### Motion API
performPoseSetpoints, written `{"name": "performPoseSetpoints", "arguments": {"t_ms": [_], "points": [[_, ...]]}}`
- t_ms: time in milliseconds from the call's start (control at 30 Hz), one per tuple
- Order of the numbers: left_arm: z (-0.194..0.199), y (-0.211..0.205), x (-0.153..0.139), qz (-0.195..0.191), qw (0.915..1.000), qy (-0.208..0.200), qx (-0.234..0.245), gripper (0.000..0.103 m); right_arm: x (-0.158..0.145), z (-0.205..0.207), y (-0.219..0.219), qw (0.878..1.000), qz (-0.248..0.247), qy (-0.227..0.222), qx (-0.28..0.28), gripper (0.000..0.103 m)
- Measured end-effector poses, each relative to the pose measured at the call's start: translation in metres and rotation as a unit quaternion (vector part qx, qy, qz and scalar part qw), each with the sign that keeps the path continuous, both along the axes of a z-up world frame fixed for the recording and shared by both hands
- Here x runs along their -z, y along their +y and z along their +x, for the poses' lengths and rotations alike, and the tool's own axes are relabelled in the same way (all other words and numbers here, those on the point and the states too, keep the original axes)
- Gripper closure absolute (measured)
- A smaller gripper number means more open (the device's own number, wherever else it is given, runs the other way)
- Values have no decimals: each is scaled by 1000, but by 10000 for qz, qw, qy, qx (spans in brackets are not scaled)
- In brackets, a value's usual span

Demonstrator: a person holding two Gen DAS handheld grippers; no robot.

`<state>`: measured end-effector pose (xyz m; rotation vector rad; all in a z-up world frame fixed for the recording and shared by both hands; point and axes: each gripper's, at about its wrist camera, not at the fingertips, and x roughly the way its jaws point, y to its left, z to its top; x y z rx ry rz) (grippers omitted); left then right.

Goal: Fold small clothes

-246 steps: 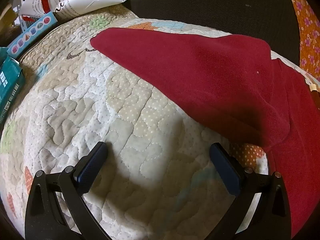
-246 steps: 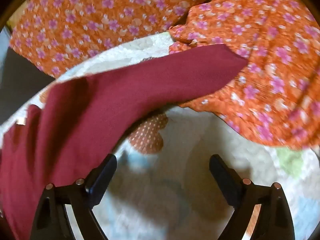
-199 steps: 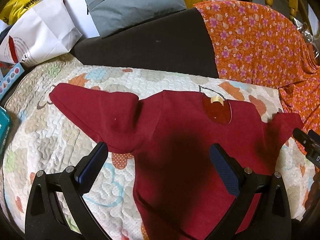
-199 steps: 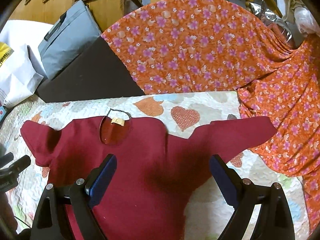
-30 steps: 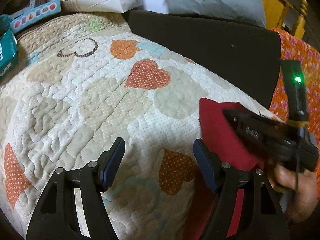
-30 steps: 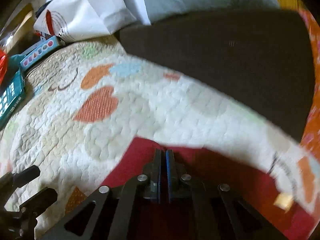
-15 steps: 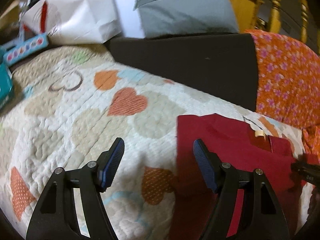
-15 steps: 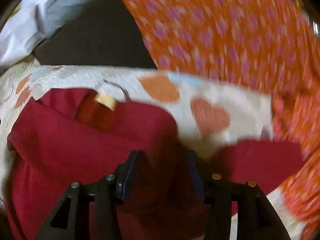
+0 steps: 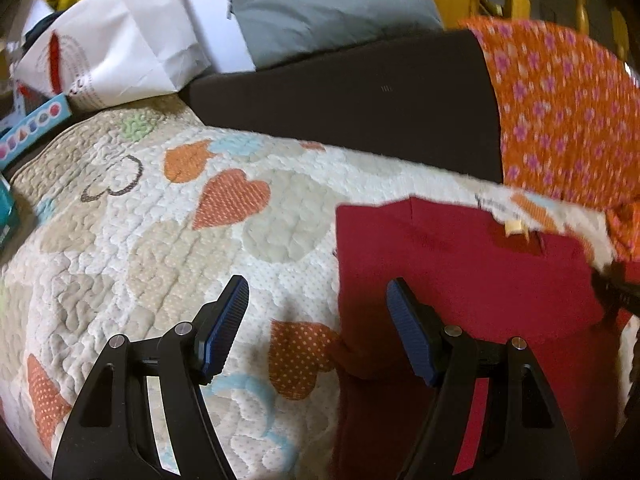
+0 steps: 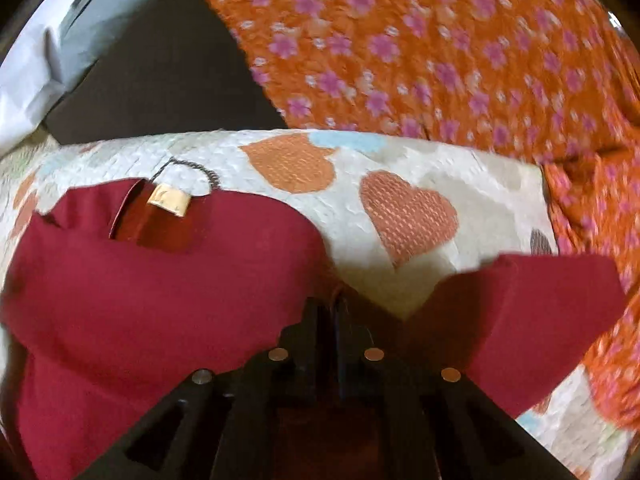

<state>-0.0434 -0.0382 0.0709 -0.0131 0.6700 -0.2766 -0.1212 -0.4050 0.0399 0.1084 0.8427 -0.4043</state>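
Note:
A small dark red shirt (image 9: pixel 460 272) lies on the heart-patterned quilt (image 9: pixel 160 240), its left sleeve folded in over the body. In the right wrist view the shirt (image 10: pixel 140 288) shows its neck label (image 10: pixel 168 200) and its other sleeve (image 10: pixel 520 300) spread out to the right. My right gripper (image 10: pixel 328 312) sits where that sleeve meets the body, its jaws closing tight with a ridge of red fabric pinched at the tips. My left gripper (image 9: pixel 316 312) hangs open above the shirt's folded left edge, one finger over the quilt, one over the shirt, holding nothing.
An orange flowered cloth (image 10: pixel 440 40) drapes along the right and back. Behind the quilt stands a dark cushion (image 9: pixel 340 92) with a grey bag (image 9: pixel 328 4) and a white paper bag (image 9: pixel 112 52) beyond. Boxes (image 9: pixel 32 128) line the left edge.
My right gripper let go of the folded left sleeve, swung across to the right sleeve's base and shut again. The left gripper drew back slightly and stayed open.

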Motion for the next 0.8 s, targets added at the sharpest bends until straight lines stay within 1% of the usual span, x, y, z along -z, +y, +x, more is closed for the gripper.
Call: {"name": "performPoseSetpoints", "arguments": {"t_ms": [33, 67, 133, 200, 267, 300, 333, 400, 433, 467, 500, 533, 567, 600, 633, 700, 733, 800], "points": [[0, 6, -3, -91, 9999, 16, -71, 31, -3, -5, -2, 10000, 31, -55, 61, 95], [2, 10, -6, -178, 9997, 64, -167, 31, -10, -10, -2, 9998, 72, -142, 125, 88], [5, 13, -10, -372, 9990, 176, -161, 31, -25, -21, 0, 9995, 51, -268, 172, 83], [7, 8, -11, -373, 9989, 264, -58, 31, -36, -30, 11, 9989, 159, -436, -63, 83], [7, -8, -12, -226, 9990, 341, 162, 31, -39, -30, 26, 9971, 353, -487, -475, 83], [7, -17, -9, -126, 9984, 448, 315, 31, -36, -30, 33, 9960, 424, -462, -637, 83], [9, -28, -2, 46, 9967, 658, 480, 31, -33, -28, 39, 9954, 462, -414, -736, 83], [15, -46, 17, 496, 9907, 1102, 627, 31, -12, -19, 46, 9966, 396, -129, -714, 82], [16, -57, 33, 845, 9852, 1333, 666, 31, -2, -16, 46, 9969, 397, 36, -681, 82], [16, -61, 41, 1024, 9818, 1437, 706, 31, 8, -12, 44, 9962, 489, 197, -691, 82], [15, -64, 47, 1113, 9799, 1469, 757, 31, 7, -14, 44, 9961, 516, 111, -709, 82], [13, -62, 44, 1044, 9822, 1374, 748, 31, 1, -19, 42, 9957, 586, 21, -724, 82], [14, -60, 41, 985, 9828, 1390, 710, 31, -7, -27, 36, 9945, 769, -66, -712, 82], [15, -57, 37, 874, 9836, 1445, 633, 31, -16, -38, 25, 9928, 980, -258, -641, 82], [15, -53, 32, 708, 9849, 1483, 546, 31, -21, -46, 17, 9918, 1075, -411, -546, 81], [11, -46, 19, 348, 9873, 1476, 472, 31, -31, -74, -14, 9900, 1201, -735, -52, 75], [7, -44, 9, 110, 9885, 1449, 421, 31, -34, -95, -39, 9870, 1271, -918, 345, 71], [0, -46, -6, -142, 9898, 1361, 403, 31, -33, -124, -81, 9799, 1371, -1127, 916, 69]]}}
